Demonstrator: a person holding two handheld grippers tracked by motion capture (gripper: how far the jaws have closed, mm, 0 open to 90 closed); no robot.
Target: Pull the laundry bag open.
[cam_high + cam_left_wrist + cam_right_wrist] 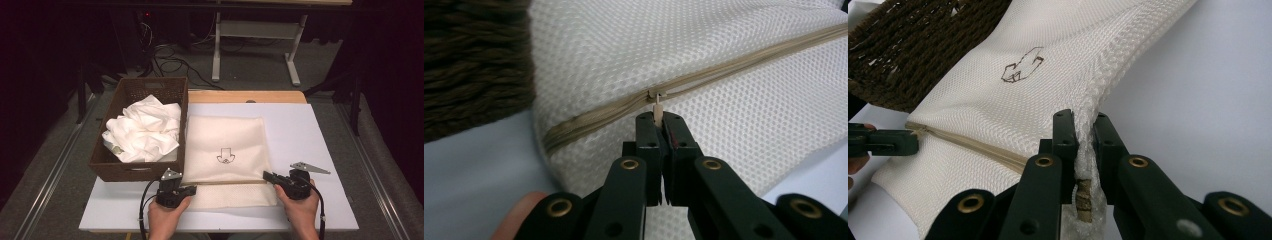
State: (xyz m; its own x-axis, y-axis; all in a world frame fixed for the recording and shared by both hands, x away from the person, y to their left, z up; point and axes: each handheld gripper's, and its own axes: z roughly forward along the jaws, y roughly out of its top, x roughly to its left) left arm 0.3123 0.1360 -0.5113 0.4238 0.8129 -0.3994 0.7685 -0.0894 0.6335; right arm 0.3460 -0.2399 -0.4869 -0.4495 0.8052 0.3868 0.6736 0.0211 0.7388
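A cream mesh laundry bag [225, 150] with a small dark printed mark lies flat on the white table, a tan zipper [230, 182] running across its near part. My left gripper [192, 190] sits at the zipper's left end, shut on the zipper pull [657, 111]. My right gripper [267, 176] is at the bag's right edge, shut on a bunched fold of mesh [1087, 145] at the zipper's end. In the right gripper view the left gripper [912, 141] shows at the far left, on the zipper line.
A dark woven basket [137, 167] holding crumpled white cloth [145, 130] stands on the table just left of the bag. The white table top [300, 130] extends to the right. Floor cables and a desk frame lie beyond the table.
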